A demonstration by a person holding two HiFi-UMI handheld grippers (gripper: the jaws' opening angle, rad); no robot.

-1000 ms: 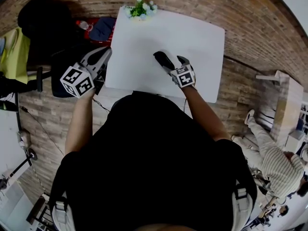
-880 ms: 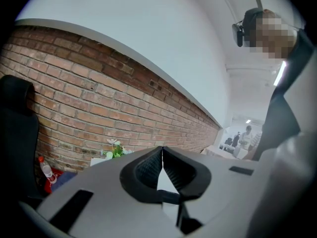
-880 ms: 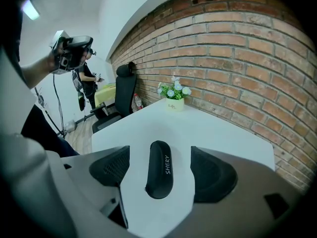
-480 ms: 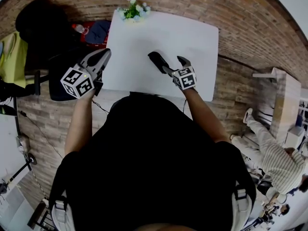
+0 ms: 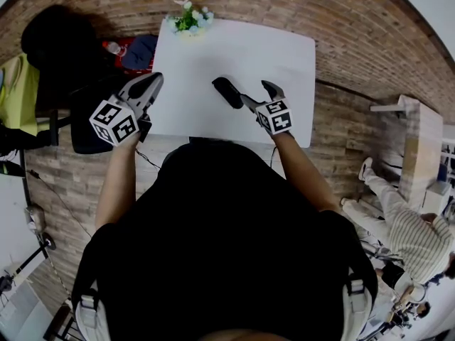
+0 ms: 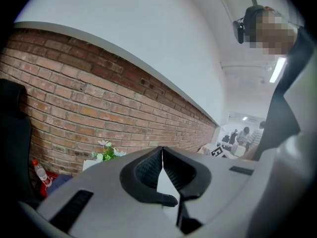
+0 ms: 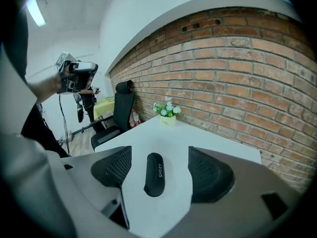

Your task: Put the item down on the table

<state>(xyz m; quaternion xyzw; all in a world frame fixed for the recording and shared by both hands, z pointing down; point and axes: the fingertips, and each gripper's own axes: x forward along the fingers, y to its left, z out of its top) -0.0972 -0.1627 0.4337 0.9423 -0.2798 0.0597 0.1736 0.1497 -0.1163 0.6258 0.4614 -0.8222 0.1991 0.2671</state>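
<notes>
At the far left, a black office chair point(image 5: 55, 42) stands on the wood-pattern floor beside the white surface point(image 5: 281, 55). Your left claw point(image 5: 151, 84) hangs off the surface's left edge, above the chair. Its two dark pads are pressed tip to tip with nothing between them (its own view shows mostly brick wall beyond the closed tips). A small pot of flowers point(image 5: 188, 20) sits at the surface's far left corner.

Moving right, the task's item, a slim black case point(image 5: 226, 92) with rounded ends, lies flat on the surface near its middle. Your right claw point(image 5: 256, 95) sits just on your side of it, spread wide. In the right gripper view the case lies between the two ribbed pads with bare white surface showing on either side. Neither pad touches it, so it looks set down and let go.

The case lies straight ahead of the right claw, and its long axis runs nearly along the claw's line of sight. From the head view it slants from far-left to near-right, with its near end close to the claw's left jaw. Your right hand is much the nearer one. A straight pull back along that axis would probably clear the case, while a sideways drift could nudge it.

At the far right, a person in a striped top point(image 5: 409, 244) is well apart from the surface.
</notes>
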